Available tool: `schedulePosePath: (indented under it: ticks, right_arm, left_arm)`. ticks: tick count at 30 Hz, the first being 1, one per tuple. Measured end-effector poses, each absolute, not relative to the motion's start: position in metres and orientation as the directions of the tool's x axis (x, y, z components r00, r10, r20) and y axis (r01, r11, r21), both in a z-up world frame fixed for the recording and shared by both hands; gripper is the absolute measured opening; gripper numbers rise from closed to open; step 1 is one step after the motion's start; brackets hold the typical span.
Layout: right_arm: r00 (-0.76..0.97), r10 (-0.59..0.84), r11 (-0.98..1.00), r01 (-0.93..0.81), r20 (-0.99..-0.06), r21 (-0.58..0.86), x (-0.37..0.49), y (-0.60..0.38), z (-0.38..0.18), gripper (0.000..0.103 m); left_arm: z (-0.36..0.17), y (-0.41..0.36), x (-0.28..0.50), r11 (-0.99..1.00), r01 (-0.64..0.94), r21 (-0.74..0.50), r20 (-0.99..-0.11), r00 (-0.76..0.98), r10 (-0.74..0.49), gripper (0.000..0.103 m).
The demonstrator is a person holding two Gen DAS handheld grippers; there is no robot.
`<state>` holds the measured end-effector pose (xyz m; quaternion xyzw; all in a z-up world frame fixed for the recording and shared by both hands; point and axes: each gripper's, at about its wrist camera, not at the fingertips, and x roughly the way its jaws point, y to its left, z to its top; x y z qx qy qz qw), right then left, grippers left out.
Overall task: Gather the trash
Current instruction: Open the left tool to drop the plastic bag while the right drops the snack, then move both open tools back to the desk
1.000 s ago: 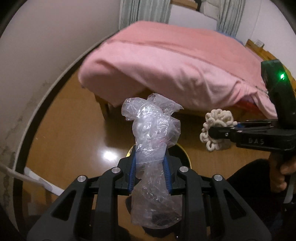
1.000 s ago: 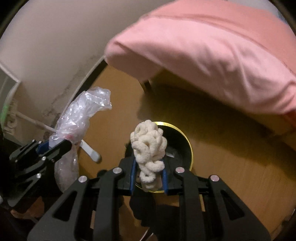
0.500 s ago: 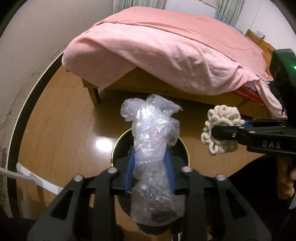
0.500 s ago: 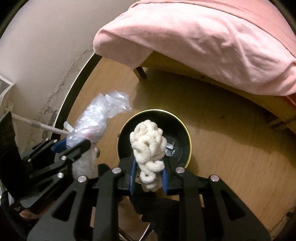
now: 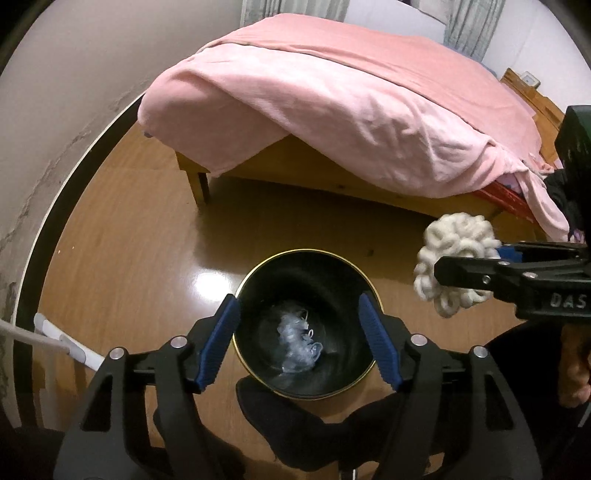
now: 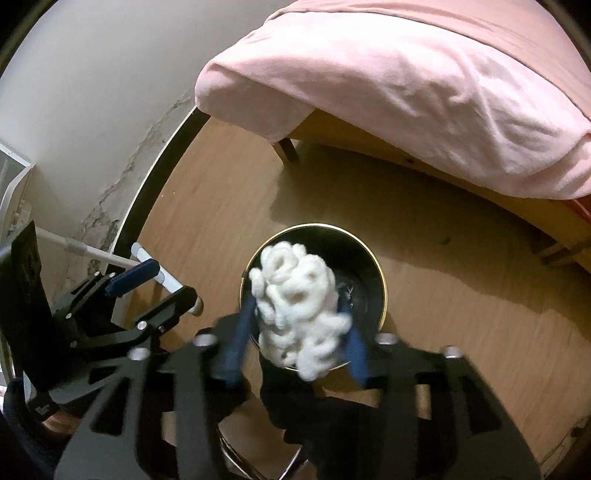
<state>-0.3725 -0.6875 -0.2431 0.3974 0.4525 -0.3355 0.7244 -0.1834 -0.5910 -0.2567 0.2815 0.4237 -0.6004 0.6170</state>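
Dropped from the left gripper, now hanging with jaws wide apart, the plastic bag is lying in the black bin at frame centre, while the right gripper is loosening its jaws around the white yarn wad.

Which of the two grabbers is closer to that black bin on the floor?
Left, I'd judge. The open left gripper hangs right over the bin; the right gripper, with the white yarn wad between its fingers, sits off to the side.

Home bedroom: bed under a pink blanket at 12 o'clock, curtains beyond, wood-look floor, black waste bin at 6 o'clock.
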Motion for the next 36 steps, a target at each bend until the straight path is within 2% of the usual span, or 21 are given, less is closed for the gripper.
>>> schedulePosePath:
  ticks: [7, 11, 14, 18, 22, 24, 31, 36]
  right_arm:
    - [0.377, -0.136, 0.482, 0.833, -0.916, 0.271, -0.360, -0.687, -0.232, 0.054]
    - [0.392, -0.155, 0.515, 0.815, -0.907, 0.265, -0.342, -0.684, -0.213, 0.059]
    - [0.420, -0.172, 0.551, 0.791, -0.891, 0.266, -0.320, -0.680, -0.188, 0.064]
    - [0.484, -0.198, 0.634, 0.727, -0.853, 0.265, -0.275, -0.665, -0.143, 0.071]
    - [0.573, -0.177, 0.726, 0.625, -0.800, 0.287, -0.219, -0.638, -0.097, 0.074]
    - [0.618, -0.150, 0.776, 0.557, -0.772, 0.296, -0.186, -0.617, -0.076, 0.076]
    - [0.694, 0.051, 0.915, 0.256, -0.718, 0.312, -0.061, -0.509, -0.034, 0.077]
    - [0.676, 0.166, 0.947, 0.095, -0.718, 0.308, -0.002, -0.438, -0.029, 0.077]
  left_arm:
    - [-0.247, -0.578, -0.172, 0.153, 0.977, -0.152, -0.850, -0.050, -0.524, 0.079]
    - [-0.228, -0.562, -0.165, 0.160, 0.975, -0.156, -0.835, -0.043, -0.548, 0.083]
    - [-0.196, -0.541, -0.157, 0.170, 0.974, -0.152, -0.803, -0.021, -0.596, 0.088]
    - [-0.143, -0.506, -0.137, 0.218, 0.968, -0.124, -0.761, 0.049, -0.647, 0.089]
    - [-0.086, -0.448, -0.103, 0.352, 0.934, -0.051, -0.713, 0.213, -0.668, 0.090]
    - [-0.063, -0.414, -0.079, 0.425, 0.904, -0.052, -0.695, 0.273, -0.665, 0.091]
    - [-0.005, -0.260, 0.015, 0.750, 0.662, -0.001, -0.667, 0.558, -0.493, 0.091]
    - [0.011, -0.165, 0.071, 0.898, 0.436, 0.066, -0.666, 0.690, -0.286, 0.091]
